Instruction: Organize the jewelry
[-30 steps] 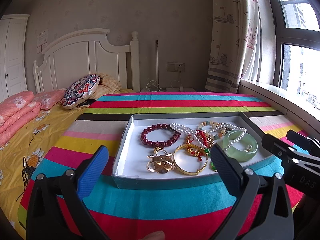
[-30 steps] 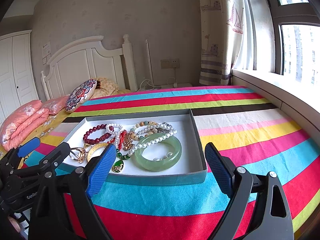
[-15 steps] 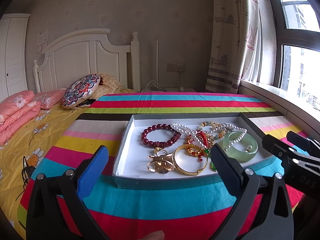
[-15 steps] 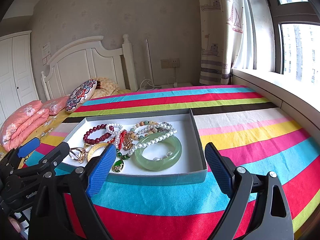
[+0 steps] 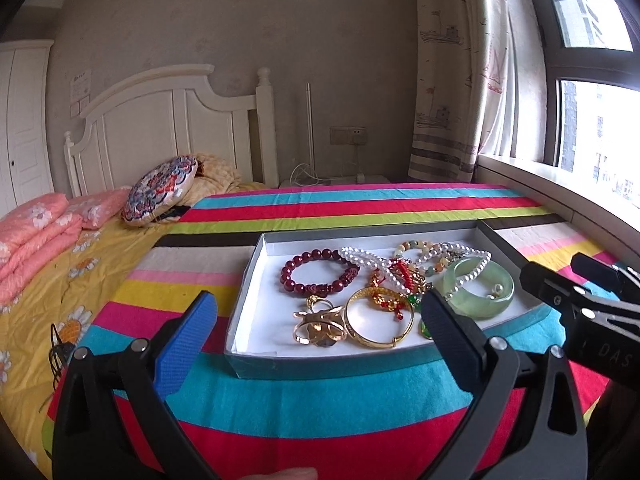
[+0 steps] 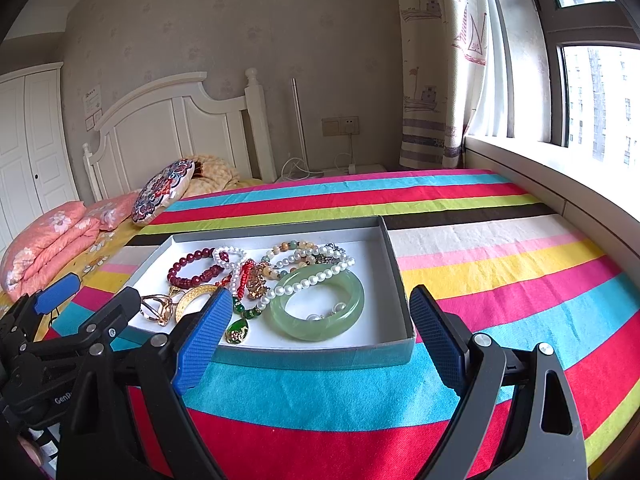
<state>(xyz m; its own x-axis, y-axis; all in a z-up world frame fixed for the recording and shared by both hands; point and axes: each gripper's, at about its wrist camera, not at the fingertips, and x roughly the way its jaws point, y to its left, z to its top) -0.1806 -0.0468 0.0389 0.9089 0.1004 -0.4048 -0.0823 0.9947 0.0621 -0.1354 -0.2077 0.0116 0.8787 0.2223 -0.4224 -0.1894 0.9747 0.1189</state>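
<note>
While both tools gape | tray (image 6: pixel 396 280) right: bare striped cloth (image 6: pixel 500 264)

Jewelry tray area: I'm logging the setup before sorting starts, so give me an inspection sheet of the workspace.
Surface: striped cloth, flat.
Job's things: grey tray holding green bangle, pearl strand, red bead bracelet, gold bangle, gold rings, green pendant, partly tangled.
Clutter: nothing seen on the cloth.
Grippers: left tool and right tool open, empty, short of the tray.
Cables: white cable by the wall socket.
Surroundings: bed headboard, round cushion, curtain, window.
</note>
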